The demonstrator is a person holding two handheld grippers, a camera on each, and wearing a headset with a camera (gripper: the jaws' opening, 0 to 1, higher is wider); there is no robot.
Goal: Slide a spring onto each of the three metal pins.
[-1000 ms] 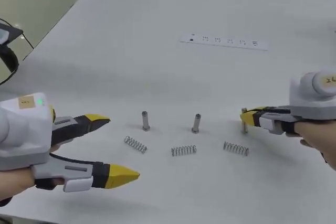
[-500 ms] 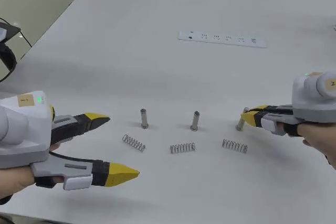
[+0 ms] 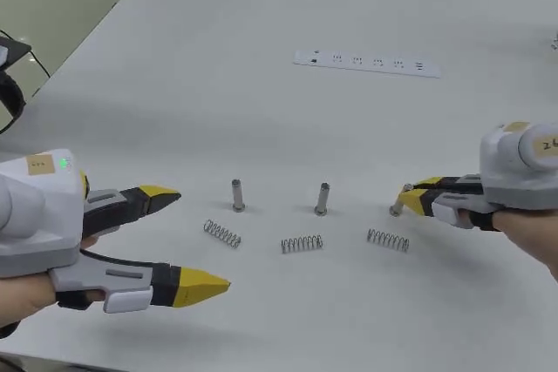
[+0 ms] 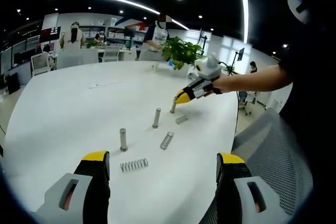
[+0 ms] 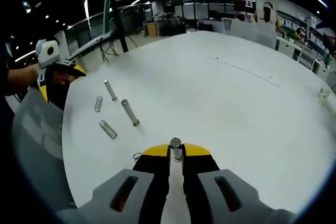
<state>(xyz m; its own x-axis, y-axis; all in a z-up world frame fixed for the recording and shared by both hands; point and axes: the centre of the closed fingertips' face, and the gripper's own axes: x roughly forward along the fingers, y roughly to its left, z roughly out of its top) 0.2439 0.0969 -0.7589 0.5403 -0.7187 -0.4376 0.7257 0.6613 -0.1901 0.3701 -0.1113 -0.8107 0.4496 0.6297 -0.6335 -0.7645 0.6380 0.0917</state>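
The left gripper is at the near left of the white table. Its two yellow tips are wide apart and hold nothing. From its own view, the left gripper is open just the same, with all the pins and springs out in front of it.

To its right, the left pin stands straight up on the table. The left spring lies flat just in front of this pin, on the near side, and does not touch it.

Next comes the middle pin, which stands up too. The middle spring lies flat near it, a bit closer to the person.

Far back on the table, well away from the pins, lies a long white power strip.

Further right, the right spring lies flat on the table. Just behind it is the right pin. This pin leans over and is not straight up. I cannot tell if its bottom touches the table.

The right gripper comes in from the right side. Its yellow tips are squeezed together on the right pin. In the right gripper view, the right pin pokes up between the tips of the closed right gripper.

None of the springs is on a pin.
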